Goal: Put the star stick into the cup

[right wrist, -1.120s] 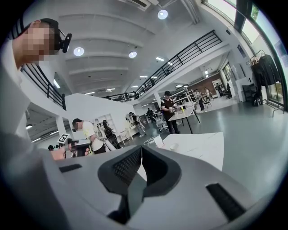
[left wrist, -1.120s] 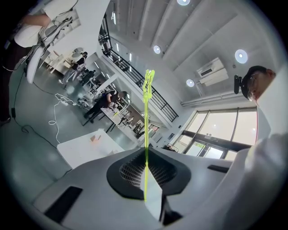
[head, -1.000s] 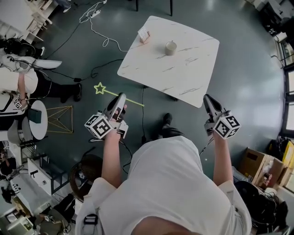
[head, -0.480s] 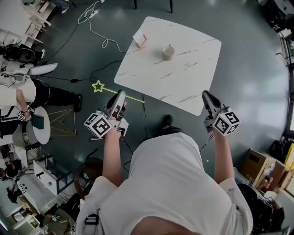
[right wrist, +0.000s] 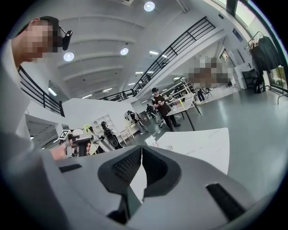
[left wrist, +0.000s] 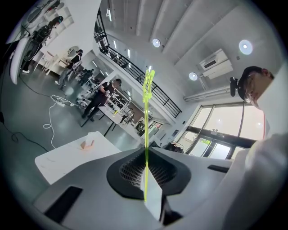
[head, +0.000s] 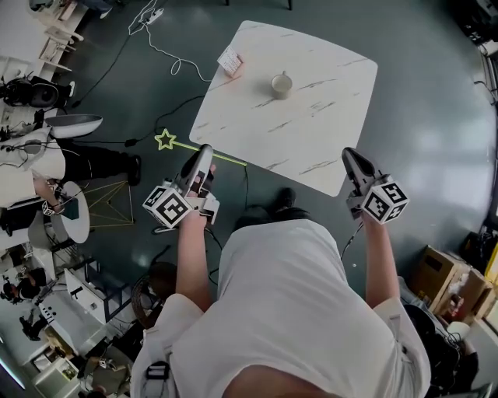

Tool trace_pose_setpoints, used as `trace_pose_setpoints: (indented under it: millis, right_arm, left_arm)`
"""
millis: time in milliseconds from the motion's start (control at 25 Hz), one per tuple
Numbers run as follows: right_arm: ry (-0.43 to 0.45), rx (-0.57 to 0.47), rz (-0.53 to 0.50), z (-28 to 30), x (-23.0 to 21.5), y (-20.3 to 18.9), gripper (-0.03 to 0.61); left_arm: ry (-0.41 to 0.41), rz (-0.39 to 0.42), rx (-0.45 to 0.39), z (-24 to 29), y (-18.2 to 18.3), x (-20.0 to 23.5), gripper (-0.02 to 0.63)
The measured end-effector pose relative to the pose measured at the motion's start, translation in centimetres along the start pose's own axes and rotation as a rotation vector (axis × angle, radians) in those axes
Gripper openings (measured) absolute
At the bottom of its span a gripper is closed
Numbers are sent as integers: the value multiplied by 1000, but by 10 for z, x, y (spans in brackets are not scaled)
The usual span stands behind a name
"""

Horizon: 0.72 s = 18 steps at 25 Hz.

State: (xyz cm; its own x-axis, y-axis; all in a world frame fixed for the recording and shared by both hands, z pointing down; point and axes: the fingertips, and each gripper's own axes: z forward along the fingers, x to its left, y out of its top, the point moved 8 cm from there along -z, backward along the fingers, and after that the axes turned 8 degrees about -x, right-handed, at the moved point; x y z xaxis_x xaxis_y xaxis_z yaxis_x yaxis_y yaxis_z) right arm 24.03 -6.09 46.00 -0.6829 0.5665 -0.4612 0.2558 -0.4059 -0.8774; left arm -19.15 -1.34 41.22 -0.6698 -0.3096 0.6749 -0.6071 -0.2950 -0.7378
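1. A square white table top with faint grey marble veining stands on a dark grey-green polished floor in an open, high-ceilinged workroom.
2. Black and white cables trail over the floor off the table's left side. Farther left stand a gold wire-frame stand and seated people. Brown cardboard boxes lie off the table's near right side.
3. Beyond the table, a black-railed upper gallery runs along white walls under round ceiling lights, and tall windows fill one side.
4. A small cream cup stands upright on the table's far half. A small white-and-pink card sits at the table's far left corner, its print too small to read.
5. The thin yellow-green stick tipped with an outlined star is off the table. It is held over the floor just beside the table's near left edge, well apart from the cup.
6. The left gripper is clamped on the star stick, which rises straight out from between its closed jaws.
7. The right gripper hovers at the table's near right corner, its jaws together with nothing between them.
8. The only clear markings are black-and-white squares on each gripper's marker cube.
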Motion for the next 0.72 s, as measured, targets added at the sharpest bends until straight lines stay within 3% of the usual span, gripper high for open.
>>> trace_pose_setpoints:
  millis: [280, 720]
  right_arm:
    - [-18, -2, 8, 6, -7, 4, 26]
    - [-125, -13, 18, 33, -6, -1, 26]
  left_arm:
    - [-15, 15, 18, 23, 5, 6, 25]
    - [-125, 27, 113, 90, 30, 40, 25]
